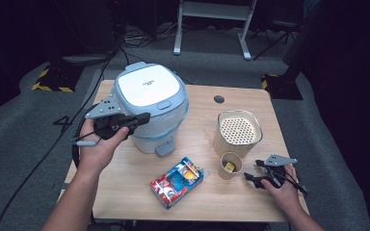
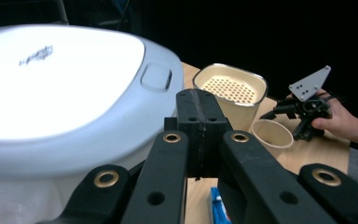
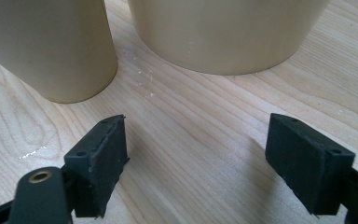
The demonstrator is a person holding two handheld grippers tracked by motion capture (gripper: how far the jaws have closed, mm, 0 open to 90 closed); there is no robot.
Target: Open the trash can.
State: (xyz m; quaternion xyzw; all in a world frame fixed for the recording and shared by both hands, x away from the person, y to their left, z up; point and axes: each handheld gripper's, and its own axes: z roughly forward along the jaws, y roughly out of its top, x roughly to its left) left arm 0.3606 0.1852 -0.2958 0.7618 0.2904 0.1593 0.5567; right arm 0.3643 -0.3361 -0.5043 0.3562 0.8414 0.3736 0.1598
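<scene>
The left gripper [image 1: 142,117] is held clenched, empty, beside the white-lidded grey bin [image 1: 150,107]; the right gripper [image 1: 252,169] is rested released on the wooden bench [image 1: 125,192] near the small beige paper cup [image 1: 231,165].

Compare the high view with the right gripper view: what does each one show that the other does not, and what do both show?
High view alone: the lidded bin, the colourful box, a yellow item inside the paper cup, and the left gripper, shut. Right gripper view alone: the right gripper close up, fingers open, nothing between them. Both: the cup, the perforated container and the wooden table.
</scene>
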